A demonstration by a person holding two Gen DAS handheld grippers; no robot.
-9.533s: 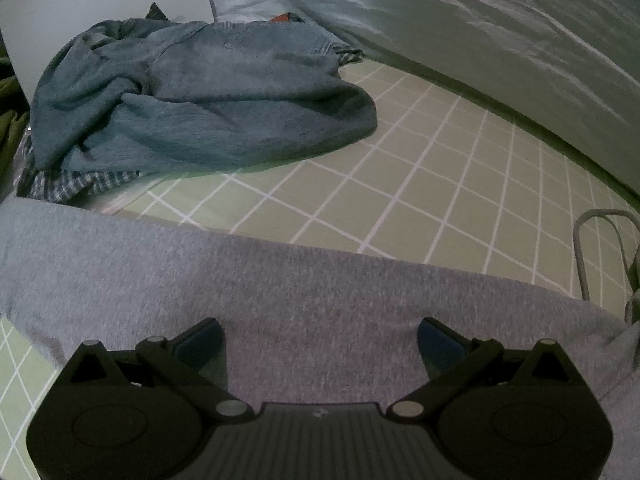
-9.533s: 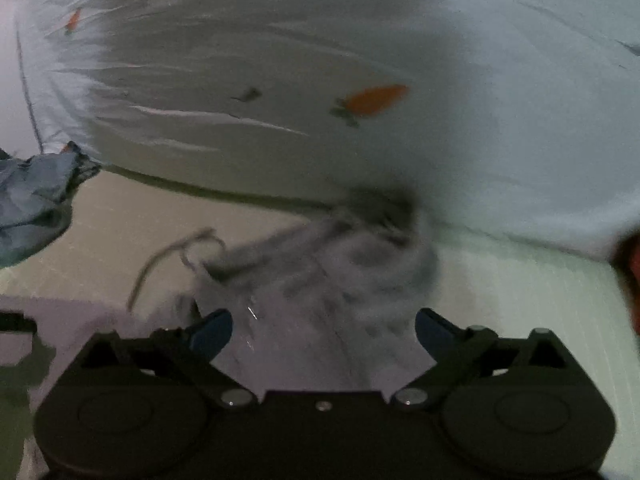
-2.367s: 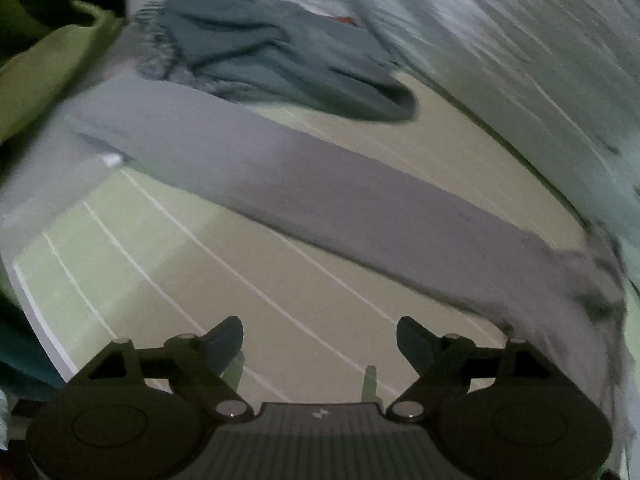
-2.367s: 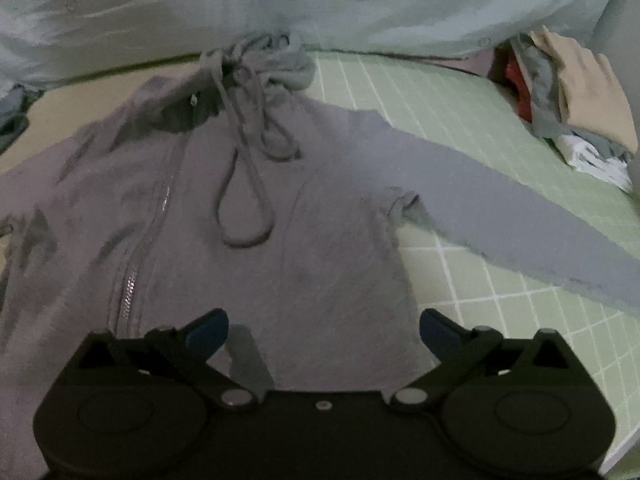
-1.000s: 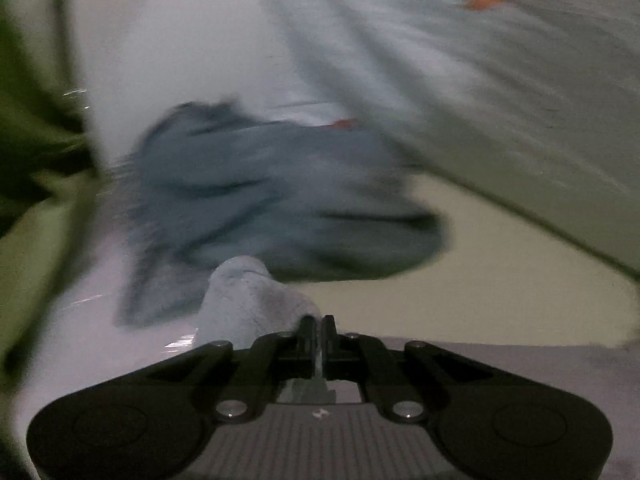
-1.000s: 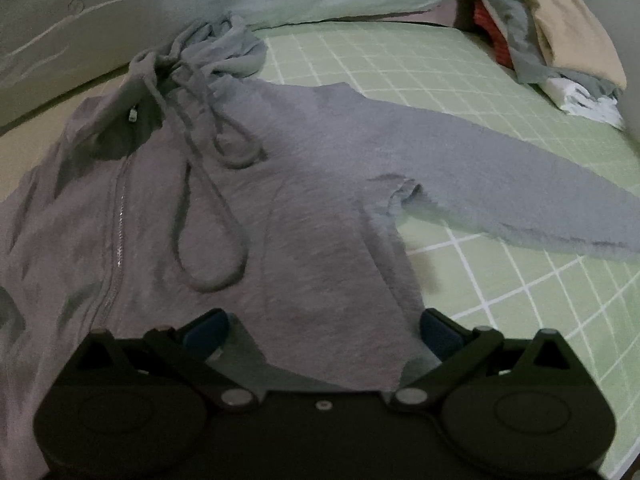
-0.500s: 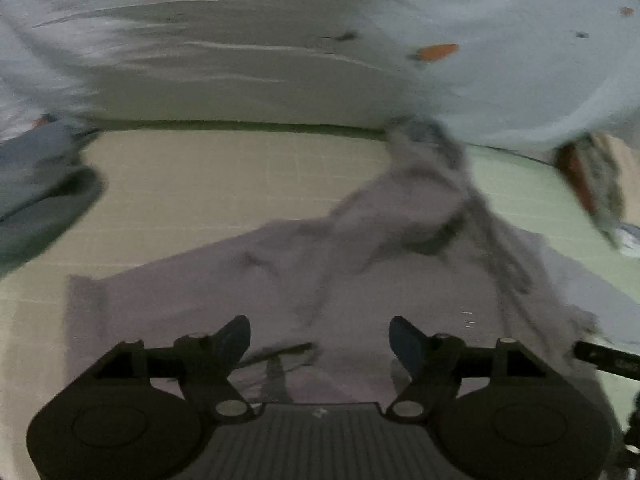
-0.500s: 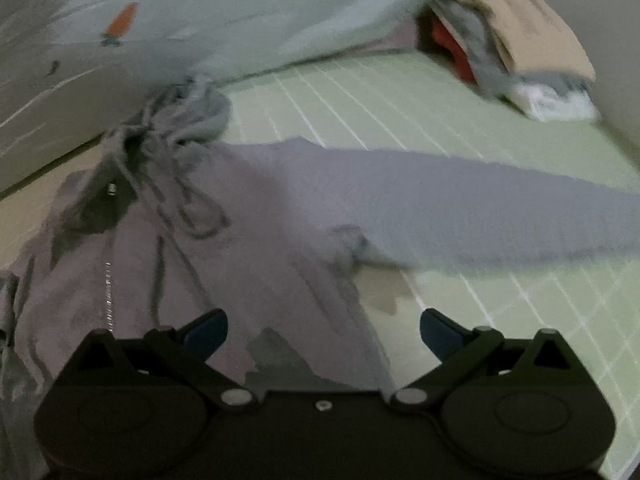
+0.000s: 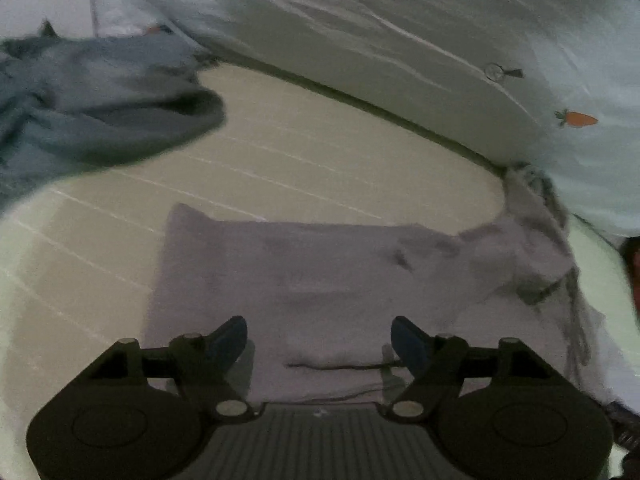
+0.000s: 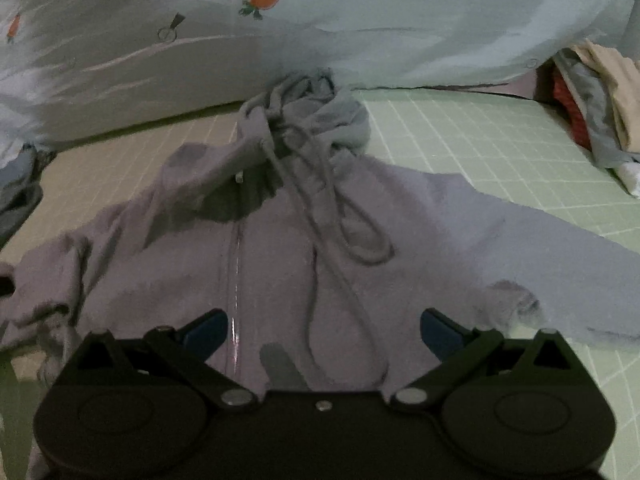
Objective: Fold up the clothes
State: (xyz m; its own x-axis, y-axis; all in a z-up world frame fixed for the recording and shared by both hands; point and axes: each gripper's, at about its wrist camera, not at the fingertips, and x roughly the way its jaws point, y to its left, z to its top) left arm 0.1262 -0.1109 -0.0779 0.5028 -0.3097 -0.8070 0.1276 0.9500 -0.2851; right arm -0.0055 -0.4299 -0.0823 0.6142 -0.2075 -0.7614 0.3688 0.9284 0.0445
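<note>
A grey zip hoodie (image 10: 280,272) lies face up on the green checked sheet (image 10: 460,136), hood (image 10: 316,120) toward the quilt, drawstrings looped over the chest. Its right sleeve (image 10: 540,248) stretches out to the right. The left sleeve (image 9: 304,272) lies folded across the body in the left wrist view. My left gripper (image 9: 319,340) is open and empty just above the folded sleeve. My right gripper (image 10: 324,330) is open and empty over the lower front, beside the zipper (image 10: 236,280).
A pale blue carrot-print quilt (image 10: 360,28) runs along the back, also in the left wrist view (image 9: 440,52). A blue denim garment (image 9: 92,100) is heaped at the left. A pile of folded clothes (image 10: 592,100) sits at the far right.
My left gripper was shut on the left sleeve's cuff a second ago; it has opened, and the sleeve now lies folded over the hoodie's body. My right gripper swung left to face the hood.
</note>
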